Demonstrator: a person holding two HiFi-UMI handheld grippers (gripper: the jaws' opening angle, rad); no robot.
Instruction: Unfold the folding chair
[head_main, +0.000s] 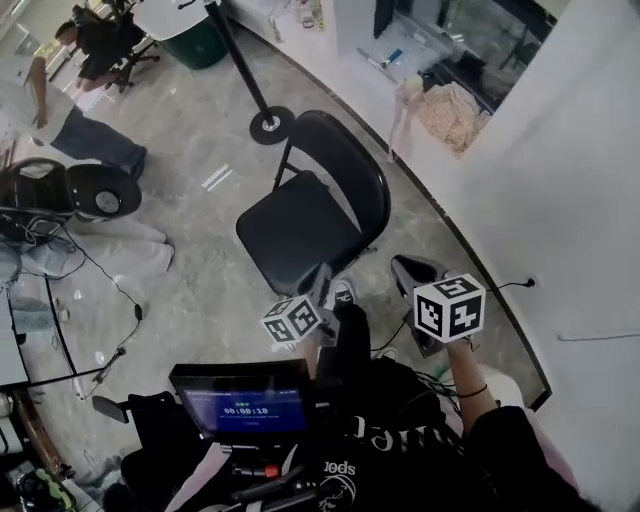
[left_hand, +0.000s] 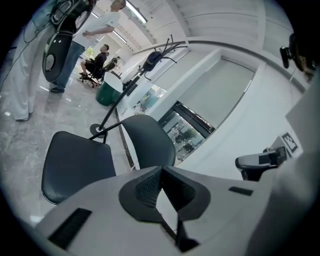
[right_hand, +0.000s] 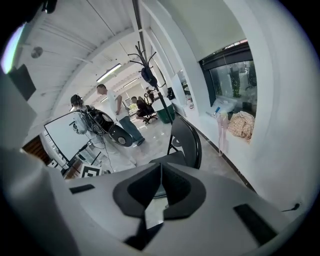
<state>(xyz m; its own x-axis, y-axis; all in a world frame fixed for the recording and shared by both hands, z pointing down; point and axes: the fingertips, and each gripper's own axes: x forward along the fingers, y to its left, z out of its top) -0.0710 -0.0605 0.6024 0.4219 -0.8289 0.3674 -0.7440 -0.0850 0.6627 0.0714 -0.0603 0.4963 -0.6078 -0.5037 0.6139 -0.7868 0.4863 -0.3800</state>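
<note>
Standing unfolded, the folding chair (head_main: 300, 220) lies apart, beyond the left hand-held gripper (left_hand: 161, 171).

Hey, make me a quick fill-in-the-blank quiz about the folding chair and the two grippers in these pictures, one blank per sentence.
1. The black metal folding chair stands on the grey marble floor already ____, with its seat down.
2. The jaws of the left gripper are ____, with no gap at the tips.
3. The right gripper is shut and holds ____.

Missing words: unfolded; shut; nothing.
</note>
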